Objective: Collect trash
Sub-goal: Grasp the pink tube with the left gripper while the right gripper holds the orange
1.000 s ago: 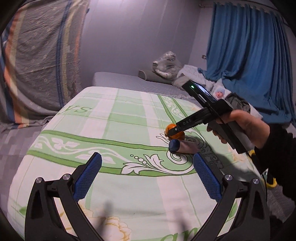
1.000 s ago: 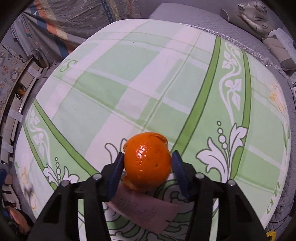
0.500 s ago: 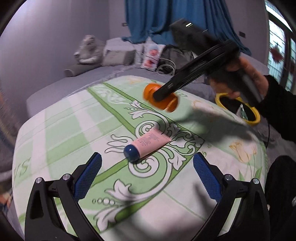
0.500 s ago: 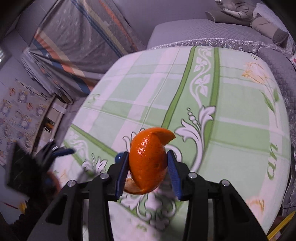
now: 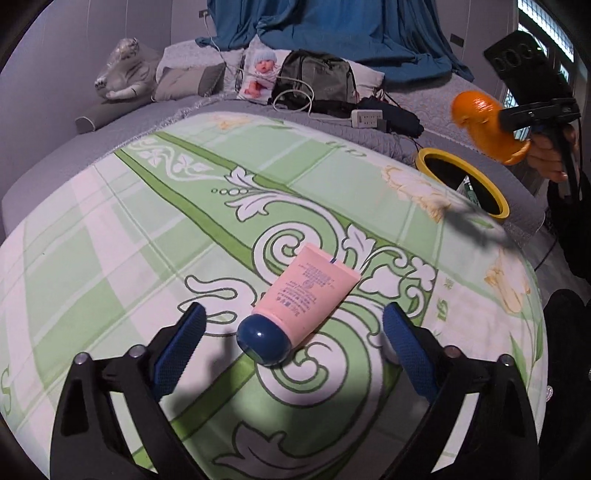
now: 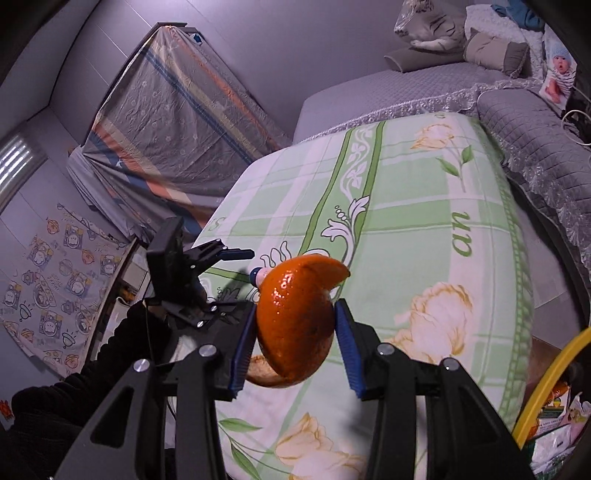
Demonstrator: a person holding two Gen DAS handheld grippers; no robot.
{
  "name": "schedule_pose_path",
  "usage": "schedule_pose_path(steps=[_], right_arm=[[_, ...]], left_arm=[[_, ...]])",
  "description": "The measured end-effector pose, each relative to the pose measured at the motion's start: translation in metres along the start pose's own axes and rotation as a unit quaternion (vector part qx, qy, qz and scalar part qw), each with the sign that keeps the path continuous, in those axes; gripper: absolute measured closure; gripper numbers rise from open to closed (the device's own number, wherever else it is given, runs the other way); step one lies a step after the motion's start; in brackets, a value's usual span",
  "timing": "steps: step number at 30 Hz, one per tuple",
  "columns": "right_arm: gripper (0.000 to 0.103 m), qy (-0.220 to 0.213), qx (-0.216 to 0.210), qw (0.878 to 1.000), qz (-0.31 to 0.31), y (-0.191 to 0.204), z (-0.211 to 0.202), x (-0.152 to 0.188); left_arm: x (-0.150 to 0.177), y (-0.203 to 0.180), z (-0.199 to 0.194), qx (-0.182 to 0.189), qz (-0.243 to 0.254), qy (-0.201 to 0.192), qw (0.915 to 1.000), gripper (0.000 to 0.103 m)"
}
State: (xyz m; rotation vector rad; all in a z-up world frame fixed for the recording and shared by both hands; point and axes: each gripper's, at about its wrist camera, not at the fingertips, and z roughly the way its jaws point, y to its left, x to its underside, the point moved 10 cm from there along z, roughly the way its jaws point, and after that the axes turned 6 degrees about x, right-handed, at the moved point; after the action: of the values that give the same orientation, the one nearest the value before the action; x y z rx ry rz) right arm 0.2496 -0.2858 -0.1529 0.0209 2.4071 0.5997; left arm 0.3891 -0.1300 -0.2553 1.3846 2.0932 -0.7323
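Observation:
My right gripper [image 6: 293, 334] is shut on a piece of orange peel [image 6: 295, 317] and holds it in the air past the bed's edge; the peel also shows in the left wrist view [image 5: 484, 125], just above and right of the yellow-rimmed trash bin [image 5: 428, 155]. A pink tube with a dark blue cap [image 5: 299, 302] lies on the green floral blanket [image 5: 147, 229]. My left gripper [image 5: 291, 332] is open, low over the blanket, with the tube's cap between its fingers. The bin's rim [image 6: 550, 384] shows at the right wrist view's lower right, with wrappers inside.
A grey bed behind the blanket carries pillows [image 5: 188, 79], a plush tiger [image 5: 123, 70], a baby picture [image 5: 258, 74], a dark bag [image 5: 317, 79] and a power strip with cables [image 5: 365, 117]. Blue curtains [image 5: 332, 22] hang behind. A covered object [image 6: 177, 122] leans on the wall.
My right gripper carried the orange peel up off the blanket and over toward the yellow bin. My left gripper moved in on the pink tube, which now lies between its open fingers.

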Motion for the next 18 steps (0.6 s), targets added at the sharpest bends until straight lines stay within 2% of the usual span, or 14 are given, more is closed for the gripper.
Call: schedule_pose_path(steps=[1,10,12,15,18], right_arm=[[0.063,-0.002,0.0,1.0,0.004,-0.002,-0.003,0.0],[0.063,-0.021,0.004,1.0,0.019,-0.006,-0.018,0.006],[0.063,-0.024,0.004,1.0,0.017,-0.004,-0.02,0.007],[0.063,-0.026,0.001,1.0,0.018,-0.001,-0.021,0.008],[0.063,-0.027,0.001,0.999,0.02,-0.001,-0.023,0.011]], left_arm=[[0.001,0.002,0.002,0.004,-0.001,0.003,1.0,0.024],[0.006,0.009,0.015,0.023,0.001,0.02,0.9995,0.026],[0.005,0.009,0.017,0.028,0.002,0.021,0.9994,0.031],[0.007,0.006,0.023,0.036,0.005,0.032,0.9988,0.047],[0.008,0.006,0.027,0.034,0.009,0.038,0.9987,0.052]])
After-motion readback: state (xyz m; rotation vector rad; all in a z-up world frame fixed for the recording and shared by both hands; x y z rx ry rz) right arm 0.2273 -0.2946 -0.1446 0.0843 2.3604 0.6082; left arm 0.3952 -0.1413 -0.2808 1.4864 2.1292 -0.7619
